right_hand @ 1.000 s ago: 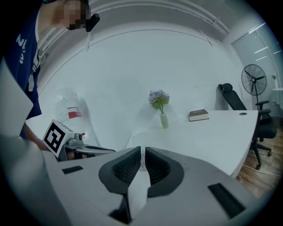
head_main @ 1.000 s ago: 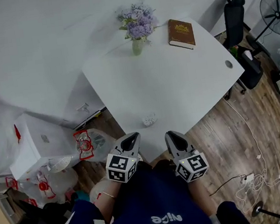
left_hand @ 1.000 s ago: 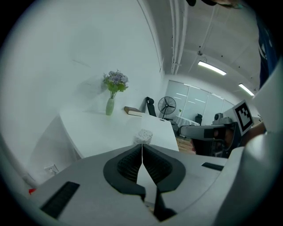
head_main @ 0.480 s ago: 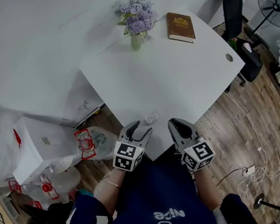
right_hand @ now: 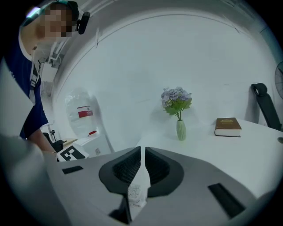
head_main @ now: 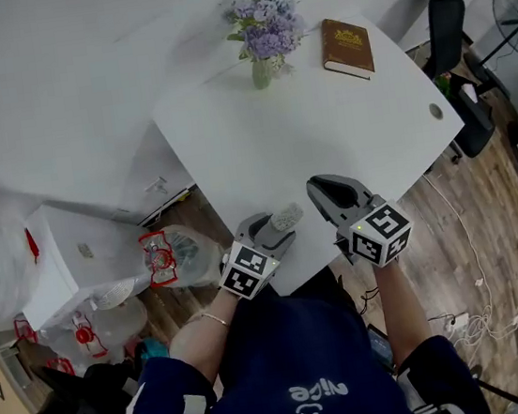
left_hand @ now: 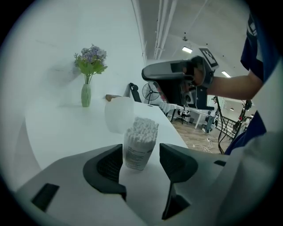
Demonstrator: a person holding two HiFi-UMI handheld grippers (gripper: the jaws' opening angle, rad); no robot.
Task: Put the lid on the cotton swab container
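At the table's near edge, the left gripper (left_hand: pixel 141 162), jaws opening, straddles the uncapped cotton swab container (left_hand: pixel 140 140) without pressing on it. A translucent lid (left_hand: pixel 118 114) stands just beyond. The right gripper (right_hand: pixel 142 170), raised opposite, pinches a thin white piece (right_hand: pixel 137 190). The likely next step is steadying the container, then seating the lid squarely.

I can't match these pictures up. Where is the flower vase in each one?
Head view: vase at top centre.
Left gripper view: vase at upper left.
Right gripper view: vase just right of centre.
Shared landmark: the brown book lies to the vase's right in every view, though it is tiny in the left gripper view and clear in the right one.
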